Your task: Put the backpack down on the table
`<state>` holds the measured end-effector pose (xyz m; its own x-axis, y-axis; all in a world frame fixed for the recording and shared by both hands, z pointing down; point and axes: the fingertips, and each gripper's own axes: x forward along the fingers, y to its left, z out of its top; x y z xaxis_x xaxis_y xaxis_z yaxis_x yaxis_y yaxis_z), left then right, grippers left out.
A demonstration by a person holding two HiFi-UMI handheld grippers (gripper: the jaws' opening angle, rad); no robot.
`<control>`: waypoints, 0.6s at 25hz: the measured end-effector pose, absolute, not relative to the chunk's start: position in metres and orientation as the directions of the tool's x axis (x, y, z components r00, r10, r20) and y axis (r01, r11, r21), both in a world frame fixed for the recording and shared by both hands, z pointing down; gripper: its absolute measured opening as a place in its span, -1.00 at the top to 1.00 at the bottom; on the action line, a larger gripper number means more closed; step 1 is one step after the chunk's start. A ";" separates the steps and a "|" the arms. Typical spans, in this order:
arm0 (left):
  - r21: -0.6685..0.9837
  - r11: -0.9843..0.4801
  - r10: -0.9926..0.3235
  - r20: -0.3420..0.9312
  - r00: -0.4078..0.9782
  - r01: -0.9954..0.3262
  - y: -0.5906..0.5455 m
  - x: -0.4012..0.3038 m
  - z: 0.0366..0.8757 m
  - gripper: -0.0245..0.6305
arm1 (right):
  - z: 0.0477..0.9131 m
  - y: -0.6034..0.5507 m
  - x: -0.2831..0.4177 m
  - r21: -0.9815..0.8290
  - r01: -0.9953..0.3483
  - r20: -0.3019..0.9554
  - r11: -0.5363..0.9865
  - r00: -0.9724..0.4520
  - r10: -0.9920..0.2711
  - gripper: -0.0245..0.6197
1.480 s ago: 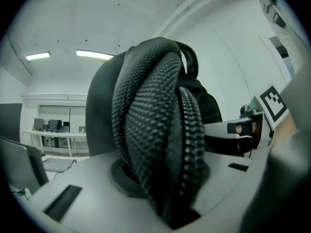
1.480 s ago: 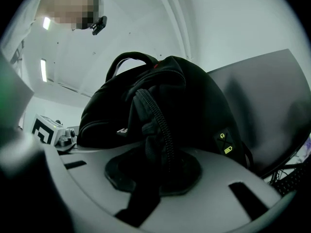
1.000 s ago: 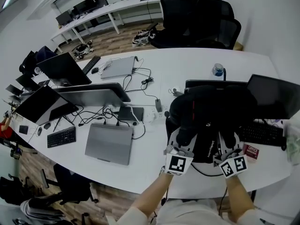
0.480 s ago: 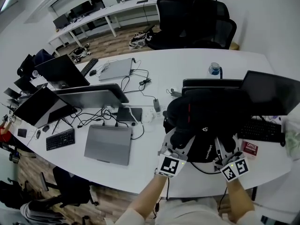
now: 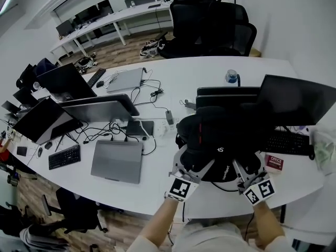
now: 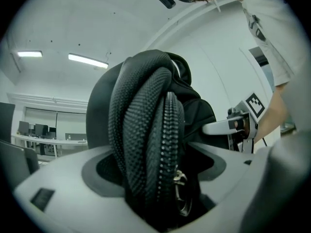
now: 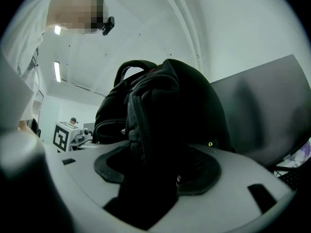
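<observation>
A black backpack [image 5: 220, 138] stands on the white table [image 5: 157, 177], near its front edge and just ahead of two dark monitors. My left gripper [image 5: 193, 165] is at the pack's near left side. Its jaws are opening, with a padded strap [image 6: 146, 135] loose between them. My right gripper [image 5: 249, 168] is at the near right side. Its jaws are opening too, around a zipped fold of the backpack [image 7: 170, 106]. Neither pair of pads presses on the fabric. Each gripper view also shows the other gripper: the right gripper [image 6: 234, 124] and the left gripper [image 7: 73, 136].
Two monitors [image 5: 294, 98] stand right behind the pack. A keyboard [image 5: 286, 143] and a red box [image 5: 273, 163] lie to its right. A closed grey laptop [image 5: 116, 160], cables and more screens lie to the left. A water bottle [image 5: 231, 76] and office chairs [image 5: 210, 20] are beyond.
Both pairs of jaws have spread wider and let go of the backpack's straps. Both grippers have drawn back a little toward the table's front edge. The pack rests on the table.
</observation>
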<state>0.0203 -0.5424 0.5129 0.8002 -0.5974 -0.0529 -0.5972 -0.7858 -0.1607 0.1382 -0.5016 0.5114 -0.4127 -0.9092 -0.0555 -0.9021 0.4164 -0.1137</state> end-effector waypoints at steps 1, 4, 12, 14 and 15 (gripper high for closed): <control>-0.158 -0.780 -0.605 -0.056 0.795 -0.605 -0.539 0.018 0.511 -0.22 | 0.512 -0.497 0.138 -0.104 -0.902 -0.051 0.419 -0.416 -0.908 0.15; -0.192 -0.761 -0.626 -0.038 0.779 -0.620 -0.527 0.007 0.513 -0.27 | 0.513 -0.482 0.136 -0.082 -0.897 -0.041 0.434 -0.432 -0.901 0.13; -0.192 -0.686 -0.715 -0.006 0.699 -0.702 -0.480 -0.027 0.518 -0.28 | 0.503 -0.421 0.155 -0.078 -0.898 -0.081 0.433 -0.427 -0.901 0.13; -0.177 -0.661 -0.738 -0.022 0.675 -0.729 -0.463 -0.033 0.514 -0.28 | 0.498 -0.401 0.163 -0.077 -0.900 -0.093 0.429 -0.422 -0.902 0.13; -0.176 -0.649 -0.748 -0.032 0.663 -0.740 -0.454 -0.036 0.512 -0.28 | 0.496 -0.391 0.167 -0.077 -0.901 -0.098 0.428 -0.420 -0.902 0.13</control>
<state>-0.0360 -0.4539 0.5120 0.6634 -0.7476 -0.0316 -0.7400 -0.6493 -0.1755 0.1672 -0.3911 0.4956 -0.4202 -0.9021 -0.0985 -0.9006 0.4278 -0.0768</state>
